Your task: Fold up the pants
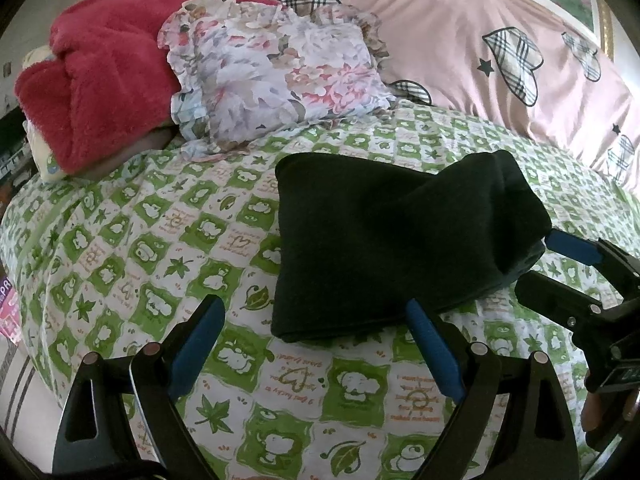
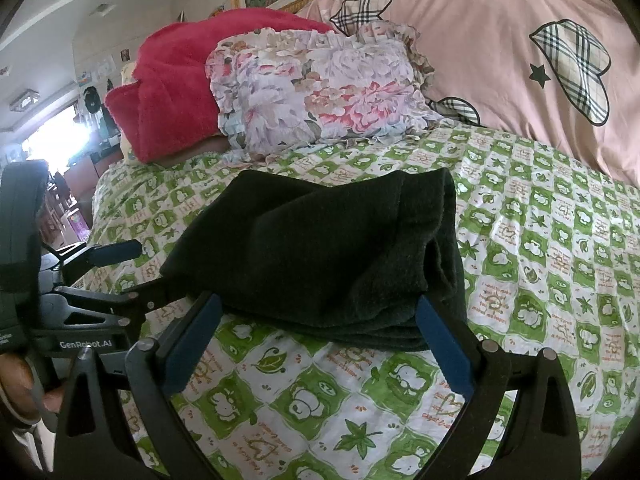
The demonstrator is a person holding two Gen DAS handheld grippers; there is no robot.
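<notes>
The black pants (image 1: 384, 236) lie folded into a thick bundle on the green-and-white checked bed sheet (image 1: 160, 240). They also show in the right wrist view (image 2: 328, 252). My left gripper (image 1: 316, 312) is open and empty, just in front of the bundle's near left corner. My right gripper (image 2: 318, 308) is open, its blue pads at the bundle's near edge, holding nothing. In the left wrist view the right gripper's fingers (image 1: 572, 248) reach the bundle's right end. In the right wrist view the left gripper's fingers (image 2: 116, 252) sit left of the bundle.
A floral ruffled pillow (image 1: 272, 76) and a red fluffy blanket (image 1: 100, 72) lie at the head of the bed behind the pants. A pink quilt with plaid hearts (image 1: 480, 36) is piled at the back right. The bed's left edge drops toward the room (image 2: 60, 140).
</notes>
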